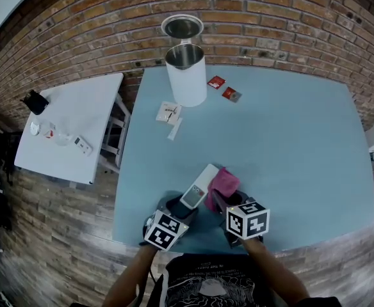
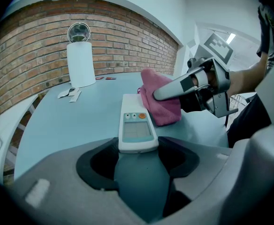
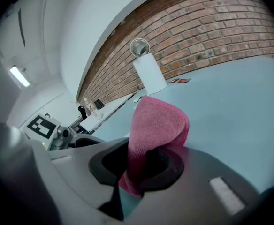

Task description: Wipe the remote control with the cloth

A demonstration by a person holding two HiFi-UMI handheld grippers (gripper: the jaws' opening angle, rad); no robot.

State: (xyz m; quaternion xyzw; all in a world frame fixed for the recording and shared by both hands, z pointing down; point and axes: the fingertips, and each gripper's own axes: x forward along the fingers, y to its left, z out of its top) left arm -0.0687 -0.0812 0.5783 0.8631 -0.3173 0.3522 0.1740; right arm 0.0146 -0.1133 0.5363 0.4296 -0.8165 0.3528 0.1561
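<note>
A white remote control (image 1: 198, 185) with a small screen and an orange button is held at its near end by my left gripper (image 1: 182, 207), above the blue table (image 1: 289, 146). In the left gripper view the remote (image 2: 136, 123) sticks out from between the jaws. My right gripper (image 1: 220, 201) is shut on a folded pink cloth (image 1: 223, 181), which stands just right of the remote. In the right gripper view the cloth (image 3: 156, 130) rises out of the jaws. The left gripper view shows the cloth (image 2: 159, 100) beside the remote's right edge; whether they touch is unclear.
A tall white cylinder (image 1: 186, 74) with a metal top stands at the table's back by the brick wall. Two red packets (image 1: 223, 87) and white paper packets (image 1: 168, 114) lie near it. A white side table (image 1: 72, 128) with small items stands to the left.
</note>
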